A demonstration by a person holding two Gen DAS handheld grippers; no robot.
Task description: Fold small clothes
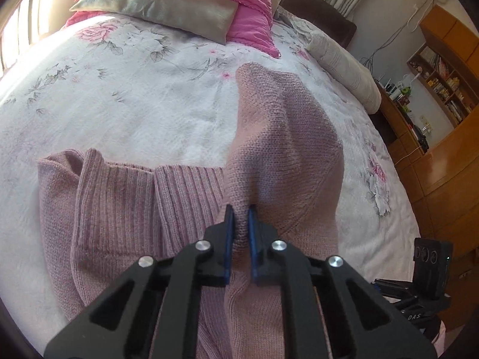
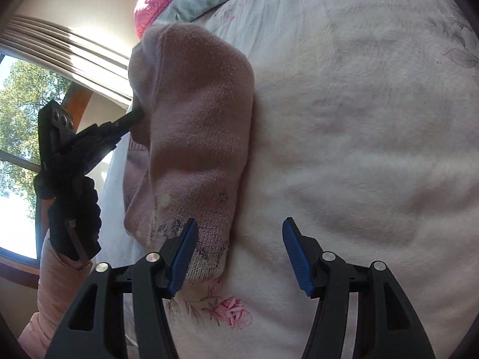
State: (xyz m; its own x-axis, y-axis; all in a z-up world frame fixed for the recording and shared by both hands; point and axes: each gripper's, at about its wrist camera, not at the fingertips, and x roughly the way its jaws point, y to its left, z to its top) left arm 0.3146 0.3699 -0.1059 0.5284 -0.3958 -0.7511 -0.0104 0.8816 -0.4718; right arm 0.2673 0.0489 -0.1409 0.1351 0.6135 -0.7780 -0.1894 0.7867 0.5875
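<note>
Currently: 1 pink knit sweater [image 1: 125,209] on bed [image 1: 134,113], fold lifted, left gripper [image 1: 239,218] jaws clamped on it; right gripper [image 2: 239,239] jaws apart; 2 pillows [image 1: 155,6] nr head edge.

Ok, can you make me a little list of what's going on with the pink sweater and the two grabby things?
Place: bed with a flowered blanket
Garment: pink sweater, partly lifted off the blanket
Left hand-held gripper: shut on a fold of the sweater, holding it up
Right hand-held gripper: open, empty, by the sweater's edge
Behind: pink pillow, grey pillow
</note>
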